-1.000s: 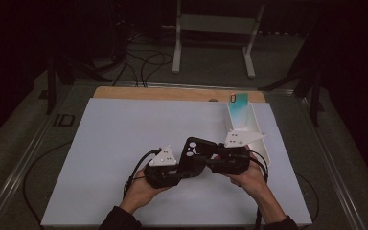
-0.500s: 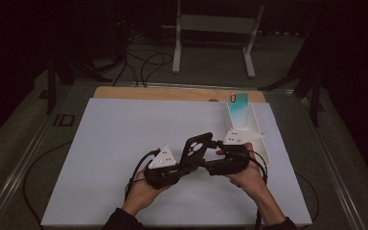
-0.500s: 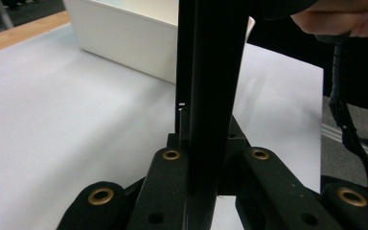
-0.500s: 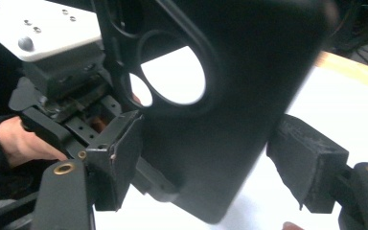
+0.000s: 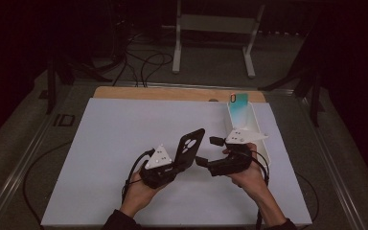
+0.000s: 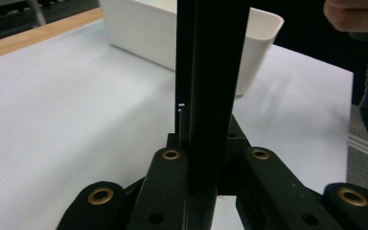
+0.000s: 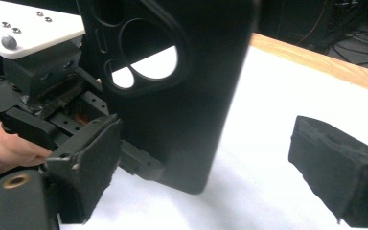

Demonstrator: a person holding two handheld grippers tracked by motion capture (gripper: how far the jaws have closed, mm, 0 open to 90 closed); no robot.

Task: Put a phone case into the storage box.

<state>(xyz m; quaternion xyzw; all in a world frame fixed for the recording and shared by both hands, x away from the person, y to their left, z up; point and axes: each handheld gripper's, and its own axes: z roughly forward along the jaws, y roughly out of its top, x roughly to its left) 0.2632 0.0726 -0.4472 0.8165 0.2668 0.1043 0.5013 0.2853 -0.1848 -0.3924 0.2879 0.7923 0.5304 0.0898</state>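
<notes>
Since a second ago the black phone case (image 5: pixel 189 148) has passed to the left gripper (image 5: pixel 175 165) alone, clamped edge-on and tilted above the desk's middle near its front edge. Just beside it the right gripper (image 5: pixel 210 152) has just been opening; its jaws stand wide, empty. A white tray (image 5: pixel 258 136) sits along the desk's right edge.

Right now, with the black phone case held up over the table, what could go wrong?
1. The left gripper alone holds the phone case, pinched near its lower end, so the case might tilt or slip out.
2. The right gripper has just been opening; its pads stand clear but close, and could knock the case.
3. The white tray sits beside the right hand; a backward pull may bump it.
</notes>
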